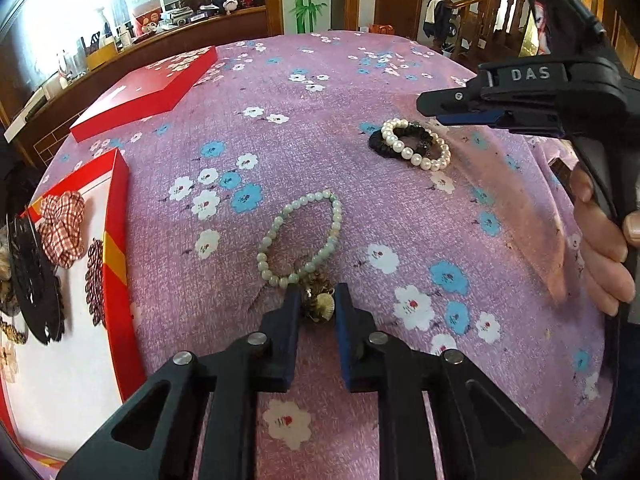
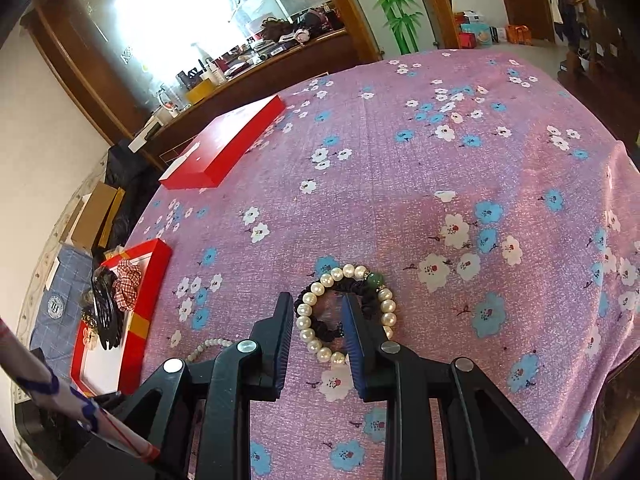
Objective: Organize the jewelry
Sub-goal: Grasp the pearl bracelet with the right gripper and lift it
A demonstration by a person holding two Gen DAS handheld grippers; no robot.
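Observation:
A pale green bead bracelet [image 1: 302, 236] with a gold charm tassel [image 1: 318, 300] lies on the purple floral tablecloth. My left gripper [image 1: 317, 296] is open, its fingers on either side of the tassel. A white pearl bracelet [image 2: 346, 312] lies over a black beaded bracelet [image 2: 356, 288]; both show in the left wrist view too [image 1: 416, 144]. My right gripper [image 2: 318, 308] is open and low over them, its right finger [image 2: 354, 320] across the pearl ring. An open red box [image 1: 116, 264] at the left holds a checked scrunchie [image 1: 64, 228] and dark hair pieces.
A closed red box lid [image 1: 148, 92] lies at the far left of the table; it also shows in the right wrist view [image 2: 224, 148]. The open box shows in the right wrist view [image 2: 138, 320] at the table's left edge. A wooden counter [image 1: 140, 44] stands behind.

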